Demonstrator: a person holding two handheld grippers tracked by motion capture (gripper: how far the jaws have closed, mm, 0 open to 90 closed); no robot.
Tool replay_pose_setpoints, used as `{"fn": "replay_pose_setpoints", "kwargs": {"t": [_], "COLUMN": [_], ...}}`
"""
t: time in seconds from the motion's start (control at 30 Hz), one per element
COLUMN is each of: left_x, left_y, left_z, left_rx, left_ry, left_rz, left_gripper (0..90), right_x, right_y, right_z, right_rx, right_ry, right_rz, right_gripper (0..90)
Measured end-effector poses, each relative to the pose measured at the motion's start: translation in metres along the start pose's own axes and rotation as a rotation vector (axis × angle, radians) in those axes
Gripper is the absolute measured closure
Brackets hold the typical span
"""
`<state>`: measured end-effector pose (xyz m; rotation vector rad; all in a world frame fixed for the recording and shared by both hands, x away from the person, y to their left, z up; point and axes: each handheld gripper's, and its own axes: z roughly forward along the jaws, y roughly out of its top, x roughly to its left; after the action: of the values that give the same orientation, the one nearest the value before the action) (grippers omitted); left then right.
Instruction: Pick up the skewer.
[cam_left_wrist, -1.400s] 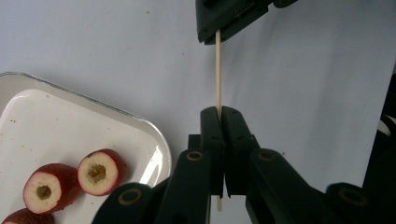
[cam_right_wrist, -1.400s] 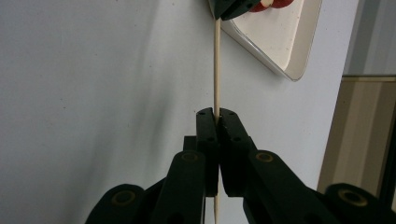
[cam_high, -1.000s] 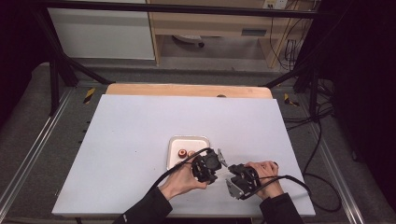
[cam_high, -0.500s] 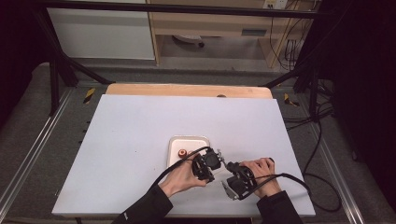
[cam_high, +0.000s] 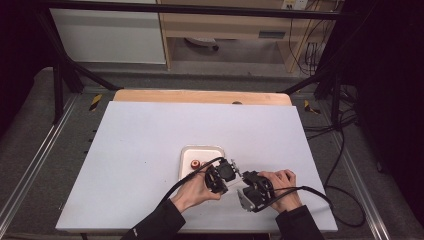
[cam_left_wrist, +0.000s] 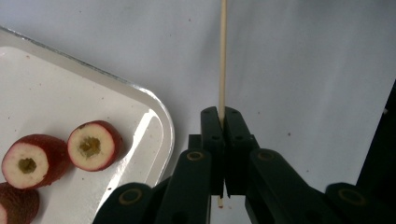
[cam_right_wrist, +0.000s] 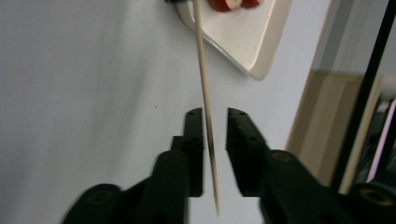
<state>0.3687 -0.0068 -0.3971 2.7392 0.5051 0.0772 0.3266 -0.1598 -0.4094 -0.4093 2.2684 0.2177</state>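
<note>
L gripper (cam_left_wrist: 221, 116) jaws together, clamped on wooden skewer (cam_left_wrist: 222, 56), which runs straight ahead past its tips. R gripper (cam_right_wrist: 215, 116) jaws just opened, skewer loose between them. White tray (cam_left_wrist: 156, 140) w/ red fruit pieces (cam_left_wrist: 93, 145) just left of L gripper. No readable labels.

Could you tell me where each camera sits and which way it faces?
High view: above the person's side, looking forward and down on the table; both forearms, left gripper, right gripper.
Left gripper view: along its shut jaws clamping the skewer; tray beside.
Right gripper view: along its parted jaws, which have just been opening around the skewer.
Shared: skewer, tray.
</note>
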Motion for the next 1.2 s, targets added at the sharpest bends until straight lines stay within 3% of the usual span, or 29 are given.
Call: {"fn": "replay_pose_setpoints", "kwargs": {"t": [0.13, 0.2, 0.33, 0.5, 0.67, 0.87, 1.1, 1.2], "left_x": [0.002, 0.004, 0.005, 0.008, 0.011, 0.014, 0.019, 0.021], "left_y": [-0.007, -0.011, -0.021, -0.035, -0.054, -0.077, -0.107, -0.121], "left_z": [-0.001, -0.004, -0.011, -0.02, -0.028, -0.036, -0.041, -0.043], "left_rx": [-0.018, -0.019, -0.045, -0.099, -0.173, -0.271, -0.369, -0.407], "left_ry": [0.009, 0.014, 0.026, 0.047, 0.069, 0.09, 0.124, 0.139], "left_rz": [-0.012, -0.009, -0.012, -0.018, -0.05, -0.1, -0.179, -0.21], "left_gripper": [88.4, 88.4, 88.4, 88.4, 88.3, 88.3, 88.3, 88.2], "right_x": [-0.005, -0.007, -0.01, -0.009, -0.006, -0.002, -0.005, -0.008], "right_y": [-0.012, -0.019, -0.032, -0.046, -0.059, -0.069, -0.067, -0.064], "right_z": [-0.003, -0.006, -0.008, -0.007, -0.003, 0.001, 0.005, 0.005], "right_rx": [-0.047, -0.074, -0.1, -0.142, -0.148, -0.156, -0.128, -0.126], "right_ry": [0.01, 0.03, 0.071, 0.12, 0.163, 0.203, 0.246, 0.257], "right_rz": [0.224, 0.368, 0.57, 0.781, 0.952, 1.105, 1.2, 1.217], "right_gripper": [53.8, 49.3, 36.5, 26.7, 18.3, 10.0, 5.4, 3.9]}}
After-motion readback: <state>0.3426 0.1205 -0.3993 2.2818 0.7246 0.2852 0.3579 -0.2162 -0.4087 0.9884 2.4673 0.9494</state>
